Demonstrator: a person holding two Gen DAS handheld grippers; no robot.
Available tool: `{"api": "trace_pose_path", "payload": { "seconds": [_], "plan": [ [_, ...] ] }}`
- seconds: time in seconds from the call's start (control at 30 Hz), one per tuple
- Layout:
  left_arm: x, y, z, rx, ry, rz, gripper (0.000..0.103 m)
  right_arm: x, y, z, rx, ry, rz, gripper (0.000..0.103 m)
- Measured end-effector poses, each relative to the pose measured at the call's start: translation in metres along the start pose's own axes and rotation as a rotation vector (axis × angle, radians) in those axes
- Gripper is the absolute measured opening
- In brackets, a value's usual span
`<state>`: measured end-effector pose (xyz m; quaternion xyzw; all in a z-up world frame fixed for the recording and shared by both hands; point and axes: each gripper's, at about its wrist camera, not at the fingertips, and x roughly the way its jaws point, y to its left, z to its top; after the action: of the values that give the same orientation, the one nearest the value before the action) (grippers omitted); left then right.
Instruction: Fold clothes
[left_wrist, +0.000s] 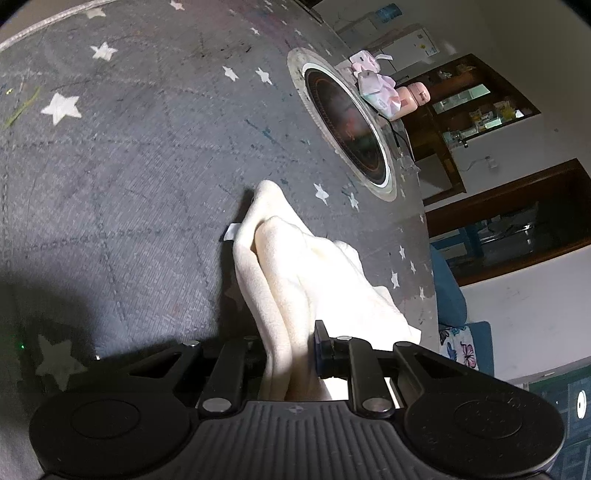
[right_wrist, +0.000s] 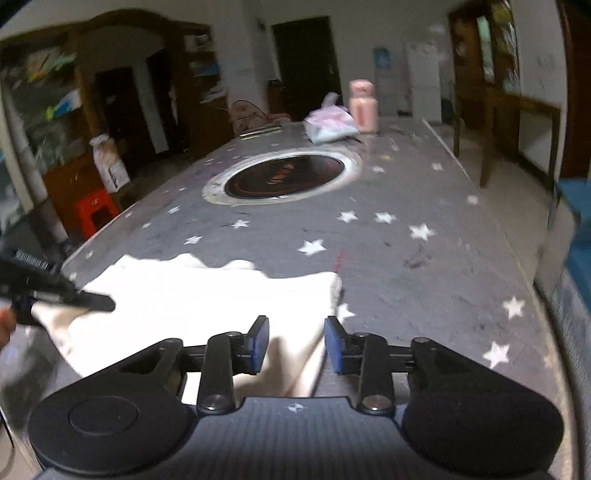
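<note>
1. Left gripper (left_wrist: 291, 350): closed narrow on a bunched fold of the cream garment (left_wrist: 295, 266); cloth pinched between both pads, rising off the worktop (left_wrist: 129, 166).
2. Right gripper (right_wrist: 296, 341): jaws parted, blue pads not pressing on anything; edge of the garment (right_wrist: 207, 295) lying loose below and between them.
3. Garment: spread flat on the near part of the grey, star-patterned worktop (right_wrist: 406, 240), one end lifted at the left gripper (right_wrist: 55, 295).
4. Round cooktop (right_wrist: 284, 177): set into the worktop, well beyond the garment.
5. Pink bottle (right_wrist: 364, 107) and plastic bag (right_wrist: 330, 123): side by side at the far end.
</note>
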<state>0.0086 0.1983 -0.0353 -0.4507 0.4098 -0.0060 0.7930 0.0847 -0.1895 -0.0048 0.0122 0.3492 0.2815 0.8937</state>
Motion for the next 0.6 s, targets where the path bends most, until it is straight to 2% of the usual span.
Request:
{"api": "trace_pose_path", "payload": {
  "seconds": [0.1, 0.23, 0.27, 0.3, 0.4, 0.6],
  "plan": [
    [0.000, -0.002, 0.001, 0.010, -0.001, 0.007, 0.018, 0.011, -0.011, -0.001, 0.043, 0.018, 0.019, 0.039],
    [0.001, -0.006, 0.001, 0.042, -0.009, 0.024, 0.018, 0.022, -0.011, -0.004, 0.080, 0.019, 0.047, 0.039],
    [0.002, -0.008, 0.001, 0.054, -0.012, 0.032, 0.018, 0.023, -0.010, -0.004, 0.087, 0.017, 0.058, 0.036],
    [0.002, -0.010, 0.001, 0.068, -0.016, 0.041, 0.018, 0.025, -0.008, -0.004, 0.096, 0.019, 0.074, 0.025],
    [0.000, -0.020, 0.001, 0.115, -0.026, 0.054, 0.018, 0.022, -0.001, -0.004, 0.096, 0.002, 0.080, 0.012],
    [0.000, -0.051, 0.006, 0.219, -0.029, 0.032, 0.016, -0.007, -0.001, 0.007, 0.085, -0.072, 0.072, 0.009]
  ]
}}
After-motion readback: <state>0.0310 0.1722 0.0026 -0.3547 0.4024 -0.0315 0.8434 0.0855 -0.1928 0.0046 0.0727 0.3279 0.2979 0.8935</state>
